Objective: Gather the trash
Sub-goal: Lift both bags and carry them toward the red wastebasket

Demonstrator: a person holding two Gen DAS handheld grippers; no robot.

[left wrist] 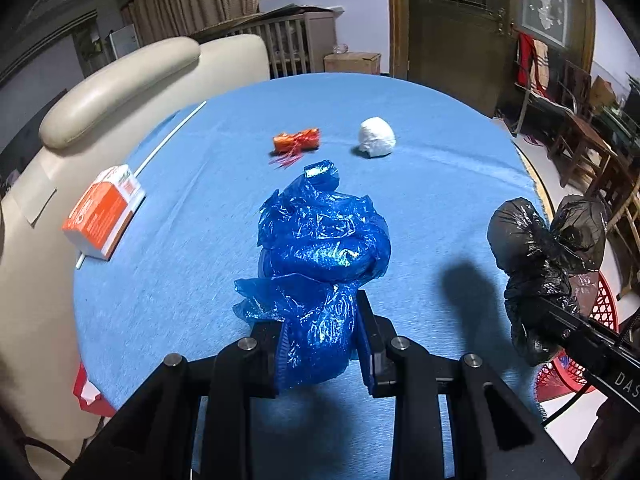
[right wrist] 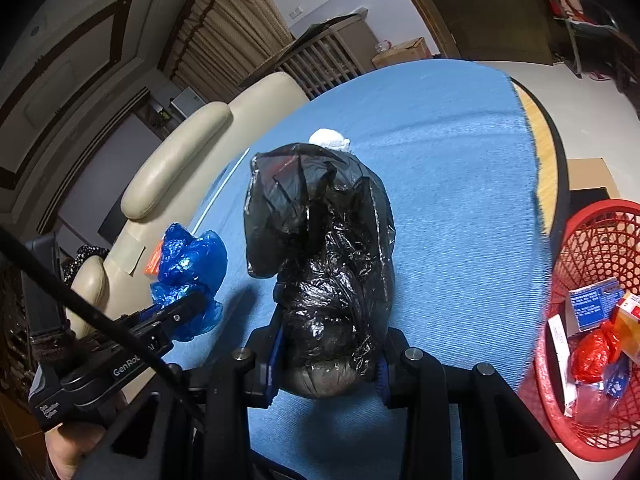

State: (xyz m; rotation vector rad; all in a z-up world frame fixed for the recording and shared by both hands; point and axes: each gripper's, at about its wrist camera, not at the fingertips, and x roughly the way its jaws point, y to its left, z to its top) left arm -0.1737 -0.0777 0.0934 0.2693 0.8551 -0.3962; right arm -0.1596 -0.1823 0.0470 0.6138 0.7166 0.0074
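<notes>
The left tongs (left wrist: 320,344) are clamped on the lower part of a crumpled blue plastic bag (left wrist: 324,248), which rises above the round bench covered in a light blue cloth (left wrist: 440,208). The right tongs (right wrist: 326,356) are closed around a crumpled black plastic bag (right wrist: 324,248), held over the bench near its right edge. Just past that edge, low on the right, stands a red plastic mesh basket (right wrist: 592,248) holding a red crumpled wad, a blue-and-white carton and other packaging. Farther out on the cloth, to the left, lies an orange-and-white cardboard box (left wrist: 104,216) beside a thin white stick (left wrist: 168,140). Beyond the blue bag rest an orange crumpled wrapper (left wrist: 297,142) and, apart to its right, a white crumpled paper ball (left wrist: 376,137). A cream leather chair (left wrist: 120,88) stands behind the bench's left side.
</notes>
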